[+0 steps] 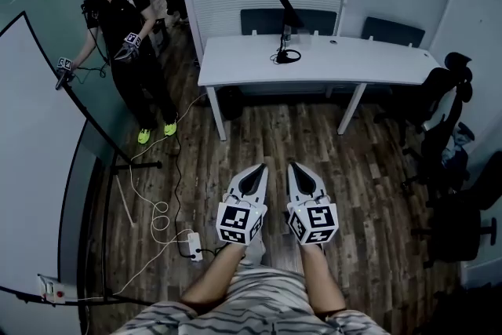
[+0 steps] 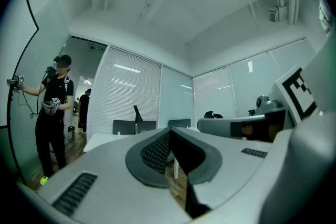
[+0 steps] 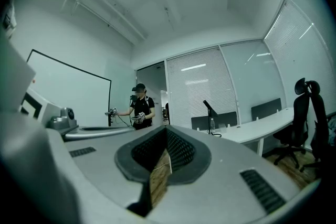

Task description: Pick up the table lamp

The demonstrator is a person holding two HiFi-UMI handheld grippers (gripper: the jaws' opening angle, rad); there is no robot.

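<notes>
The table lamp (image 1: 287,18) is black with a slanted head. It stands on the white desk (image 1: 235,63) at the far side of the room, with a black cord coiled at its foot. My left gripper (image 1: 257,170) and right gripper (image 1: 298,169) hover side by side over the wooden floor, well short of the desk, both pointing toward it. Each is shut with nothing between its jaws. In the left gripper view the lamp (image 2: 137,115) shows small beyond the closed left gripper (image 2: 169,131). In the right gripper view the lamp (image 3: 209,109) stands right of the closed right gripper (image 3: 167,130).
A person (image 1: 129,43) holding grippers stands at the left by a whiteboard on a stand (image 1: 47,169). Cables and a power strip (image 1: 194,245) lie on the floor at the left. Black office chairs (image 1: 443,102) crowd the right side. Two dark chairs (image 1: 267,21) sit behind the desk.
</notes>
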